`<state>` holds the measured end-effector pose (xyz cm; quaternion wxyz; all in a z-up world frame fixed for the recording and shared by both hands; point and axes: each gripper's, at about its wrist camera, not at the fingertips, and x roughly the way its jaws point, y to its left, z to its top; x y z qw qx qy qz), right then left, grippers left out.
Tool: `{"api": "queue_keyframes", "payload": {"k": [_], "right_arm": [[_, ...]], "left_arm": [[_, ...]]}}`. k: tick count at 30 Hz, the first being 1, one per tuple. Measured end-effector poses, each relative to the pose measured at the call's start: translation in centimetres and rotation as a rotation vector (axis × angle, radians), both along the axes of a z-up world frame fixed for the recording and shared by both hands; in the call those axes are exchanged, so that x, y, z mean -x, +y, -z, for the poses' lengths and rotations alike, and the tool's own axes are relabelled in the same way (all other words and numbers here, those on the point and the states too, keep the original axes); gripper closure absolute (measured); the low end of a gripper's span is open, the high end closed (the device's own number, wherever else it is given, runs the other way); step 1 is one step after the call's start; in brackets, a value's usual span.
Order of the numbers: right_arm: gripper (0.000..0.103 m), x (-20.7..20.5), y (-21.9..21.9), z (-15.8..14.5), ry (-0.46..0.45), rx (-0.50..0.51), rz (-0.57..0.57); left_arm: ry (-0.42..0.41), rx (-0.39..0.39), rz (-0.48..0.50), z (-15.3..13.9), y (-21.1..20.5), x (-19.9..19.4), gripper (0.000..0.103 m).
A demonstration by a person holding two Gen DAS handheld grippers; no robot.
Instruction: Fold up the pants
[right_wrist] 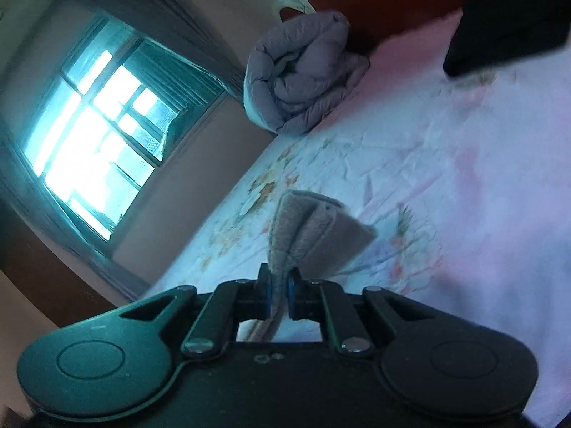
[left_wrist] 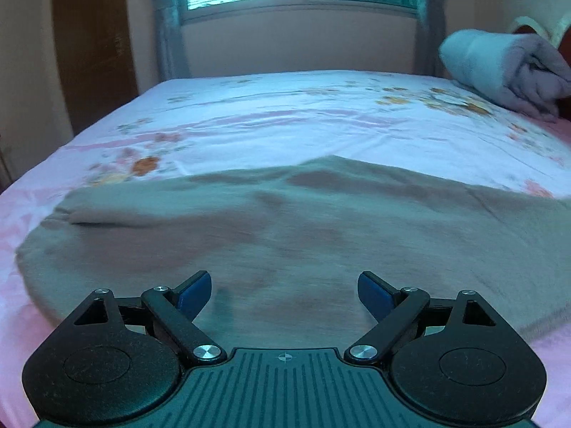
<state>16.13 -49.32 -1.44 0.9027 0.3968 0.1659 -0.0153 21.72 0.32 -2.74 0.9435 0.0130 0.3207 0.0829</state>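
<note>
Black plastic left gripper (left_wrist: 284, 294): two round teardrop housings, angled link bars on silver screws, blue pads (left_wrist: 194, 292), ribbed centre plate with a small crosshair mark. Same black build, silver screws and blue pads on the right gripper (right_wrist: 279, 294).

Bare floral pink-and-white bedsheet (left_wrist: 285, 114) lies open across the frame's middle beyond the spread grey-beige fleece pants (left_wrist: 285, 221), with only a rolled grey quilt (left_wrist: 506, 67) blocking the upper right.
</note>
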Motion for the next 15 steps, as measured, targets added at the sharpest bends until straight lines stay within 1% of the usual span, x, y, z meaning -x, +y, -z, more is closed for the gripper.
{"api": "queue_keyframes", "payload": {"k": [1, 2, 3, 4, 5, 6, 8, 9, 10, 11, 12, 15], "right_arm": [[0.103, -0.3, -0.3, 1.4, 0.055, 0.013, 0.021], [0.103, -0.9, -1.0, 3.4, 0.138, -0.024, 0.037], [0.103, -1.6, -1.8, 6.1, 0.253, -0.089, 0.047], [0.103, -1.8, -2.0, 8.0, 0.291, -0.135, 0.042], [0.102, -1.4, -2.1, 8.6, 0.254, -0.156, 0.045], [0.102, -1.3, -1.9, 8.5, 0.239, -0.153, 0.047], [0.101, -1.3, -1.6, 8.3, 0.234, -0.158, 0.053], [0.101, -1.6, -1.7, 8.4, 0.235, -0.17, 0.054], [0.102, -1.8, -2.0, 8.7, 0.234, -0.187, 0.054], [0.102, -2.0, -2.0, 8.8, 0.233, -0.198, 0.053], [0.103, -2.0, -2.0, 8.8, 0.233, -0.202, 0.049], [0.103, -1.3, -2.4, 8.9, 0.232, -0.217, 0.04]], "left_arm": [[0.0, 0.001, 0.007, 0.0, -0.6, 0.0, 0.014], [0.0, 0.005, 0.017, 0.0, -1.3, 0.0, 0.014], [0.0, 0.01, 0.027, -0.1, -2.0, 0.0, 0.014], [-0.002, 0.016, 0.042, -0.3, -3.0, 0.0, 0.014], [-0.003, 0.024, 0.059, -0.3, -4.0, 0.0, 0.014], [-0.008, 0.036, 0.07, -0.4, -5.2, 0.0, 0.014], [0.004, 0.085, 0.104, -0.3, -8.1, -0.7, 0.014], [0.04, 0.104, 0.115, 0.2, -9.8, -1.4, 0.014], [0.087, 0.127, 0.13, 0.8, -11.8, -2.0, 0.01], [0.103, 0.109, 0.128, 1.2, -14.0, -2.4, 0.003], [0.091, 0.089, 0.143, 1.3, -16.5, -2.4, 0.003], [0.081, 0.081, 0.221, 1.2, -22.4, -2.1, 0.003]]}}
